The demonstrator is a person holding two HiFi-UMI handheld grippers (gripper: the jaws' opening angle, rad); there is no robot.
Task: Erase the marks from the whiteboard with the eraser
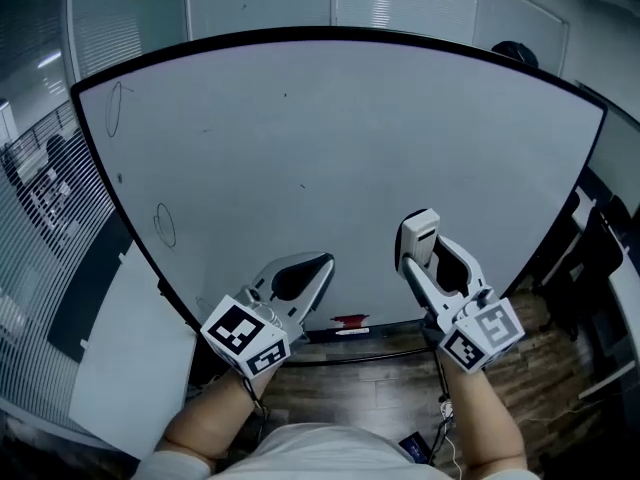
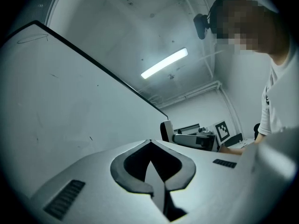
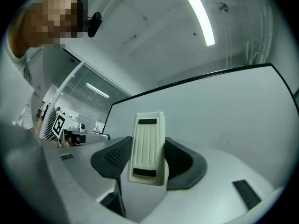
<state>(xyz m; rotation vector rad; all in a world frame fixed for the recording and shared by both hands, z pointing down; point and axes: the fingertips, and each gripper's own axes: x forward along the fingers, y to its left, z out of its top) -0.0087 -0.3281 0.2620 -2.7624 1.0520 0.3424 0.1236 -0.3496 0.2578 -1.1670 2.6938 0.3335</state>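
The whiteboard [image 1: 340,148] fills the head view. Thin pen ovals sit near its left edge, one high [image 1: 114,108] and one lower [image 1: 165,225], with a few small specks elsewhere. My right gripper [image 1: 421,254] is shut on the white ribbed eraser [image 1: 418,229], which stands just in front of the board's lower right part. In the right gripper view the eraser [image 3: 148,143] sticks up between the dark pads, with the whiteboard [image 3: 219,106] behind it. My left gripper [image 1: 322,264] is shut and empty, low by the board's bottom edge; its tips [image 2: 149,143] meet beside the whiteboard [image 2: 65,101].
A small red object [image 1: 349,321] lies on the board's bottom ledge between the grippers. A white panel [image 1: 130,358] leans at lower left. Dark furniture [image 1: 590,268] stands at the right over wooden floor [image 1: 380,393]. Glass partitions rise behind the board.
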